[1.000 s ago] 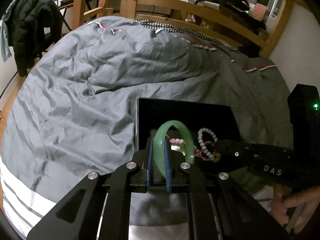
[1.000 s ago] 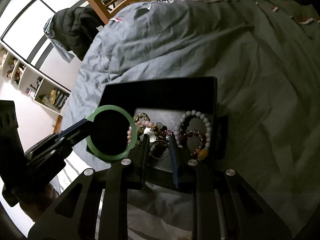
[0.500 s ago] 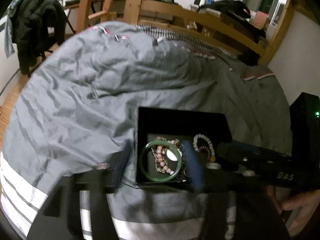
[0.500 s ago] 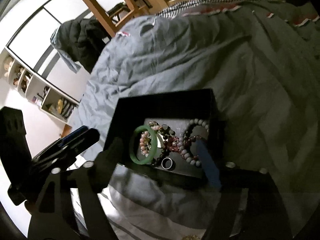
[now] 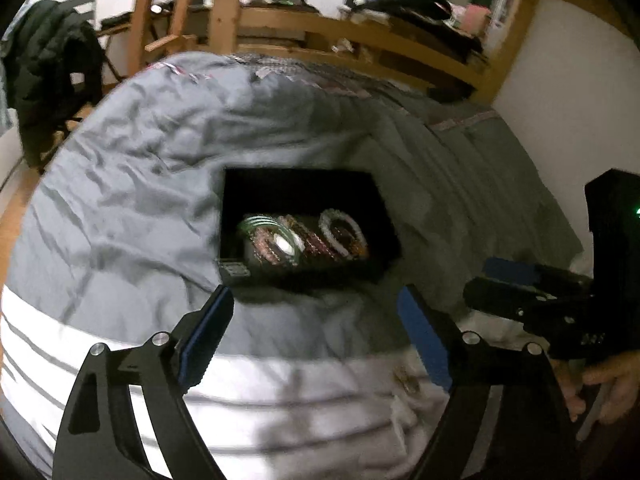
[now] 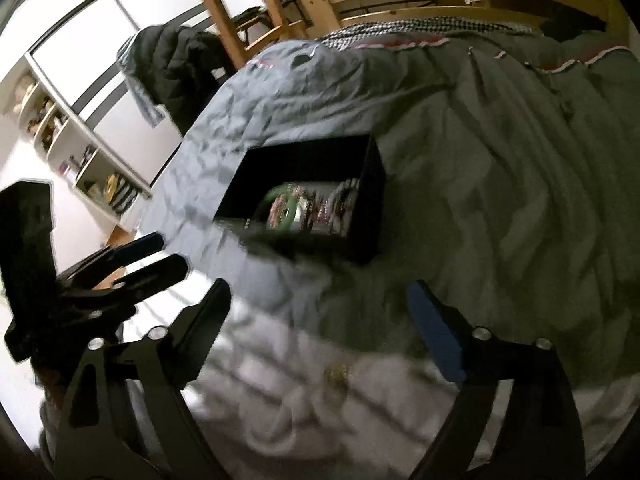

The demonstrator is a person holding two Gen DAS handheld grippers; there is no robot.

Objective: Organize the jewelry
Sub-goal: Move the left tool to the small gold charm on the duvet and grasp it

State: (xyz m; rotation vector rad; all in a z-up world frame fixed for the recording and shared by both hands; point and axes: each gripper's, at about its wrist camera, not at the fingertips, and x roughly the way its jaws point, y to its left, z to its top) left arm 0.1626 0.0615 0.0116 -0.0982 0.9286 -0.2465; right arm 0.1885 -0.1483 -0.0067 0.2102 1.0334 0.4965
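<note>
While both claws are hanging wide with nothing between their blue pads, the step in hand looks like a retreat from the black box (image 5: 308, 200) toward whatever loose piece comes next. Starting at the left, the left claw (image 5: 316, 328) is sitting at about 6 o'clock from the box, over the grey bed cover (image 5: 132, 168). Inside the box, the green bangle (image 5: 270, 236) is lying at 9 o'clock, the dark beaded strands are bunching in the middle, and the pale bead bracelet (image 5: 342, 232) is resting at 3 o'clock. A small gold piece (image 6: 338, 374), too blurred to name, is lying on the white-striped cover between the right claw's (image 6: 320, 316) fingers, well short of the box. To do this well, I would judge that the person should be slowing down, centring the gold piece between the pads and pressing lightly into the soft bedding before closing.

Compared with a second ago, the left claw is no longer pinching the bangle upright; the bangle is now lying flat inside, and both claws are backing away and spreading wider.
</note>
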